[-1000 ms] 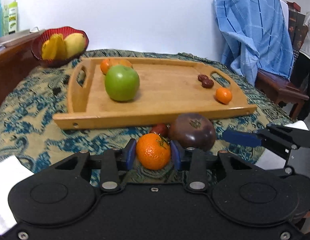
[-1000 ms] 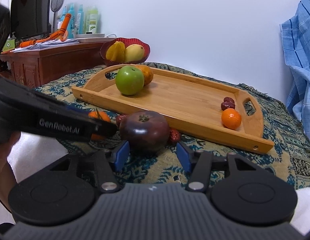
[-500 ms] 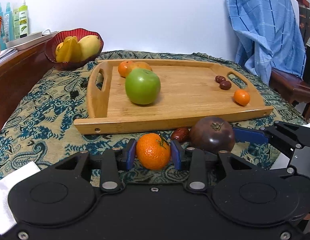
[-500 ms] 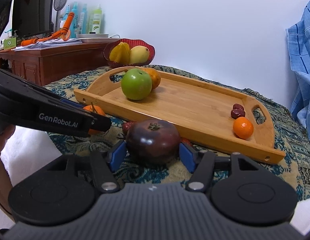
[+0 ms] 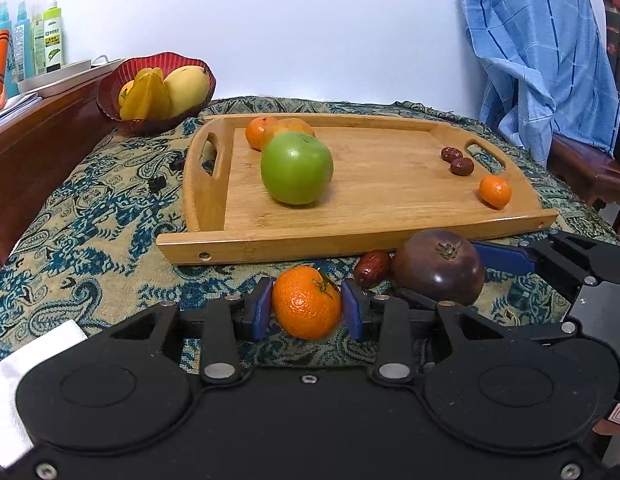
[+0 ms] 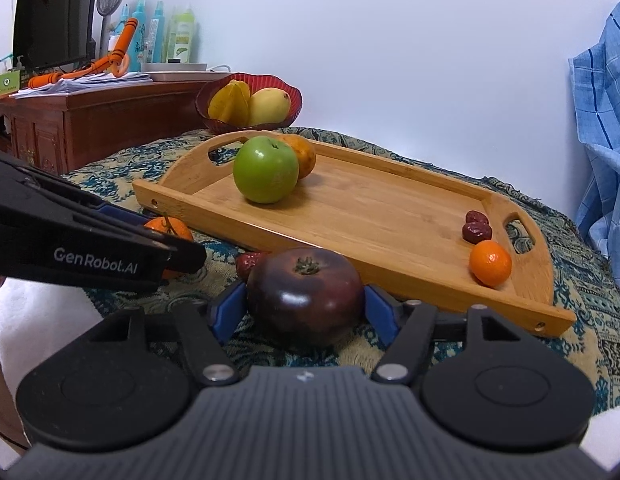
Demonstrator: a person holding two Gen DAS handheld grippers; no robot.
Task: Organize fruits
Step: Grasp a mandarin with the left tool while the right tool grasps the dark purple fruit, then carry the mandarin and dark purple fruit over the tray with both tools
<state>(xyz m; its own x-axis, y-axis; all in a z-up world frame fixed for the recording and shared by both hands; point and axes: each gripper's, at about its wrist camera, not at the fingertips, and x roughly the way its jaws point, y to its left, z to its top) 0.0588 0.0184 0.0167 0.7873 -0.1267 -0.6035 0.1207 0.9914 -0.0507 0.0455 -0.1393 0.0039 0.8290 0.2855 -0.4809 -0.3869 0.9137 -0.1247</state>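
My left gripper (image 5: 307, 309) is shut on an orange mandarin (image 5: 306, 304), held just in front of the wooden tray (image 5: 390, 232). My right gripper (image 6: 304, 306) is shut on a dark purple round fruit (image 6: 304, 294), which also shows in the left wrist view (image 5: 438, 266). A red date (image 5: 372, 274) lies on the cloth between the two fruits. On the tray sit a green apple (image 5: 297, 168), two orange fruits (image 5: 260, 131) behind it, two dates (image 5: 456, 161) and a small mandarin (image 5: 495, 191) at the right end.
A red bowl (image 5: 110, 100) with starfruit and a mango stands behind the tray's left end. A wooden cabinet (image 6: 110, 120) with bottles is at the left. A blue cloth (image 5: 538, 52) hangs over a chair at the right. A patterned cloth (image 5: 90, 220) covers the table.
Both grippers have drawn back and lifted a little with their fruits. The right gripper's pads closed onto the purple fruit. The tray fruits have not moved.
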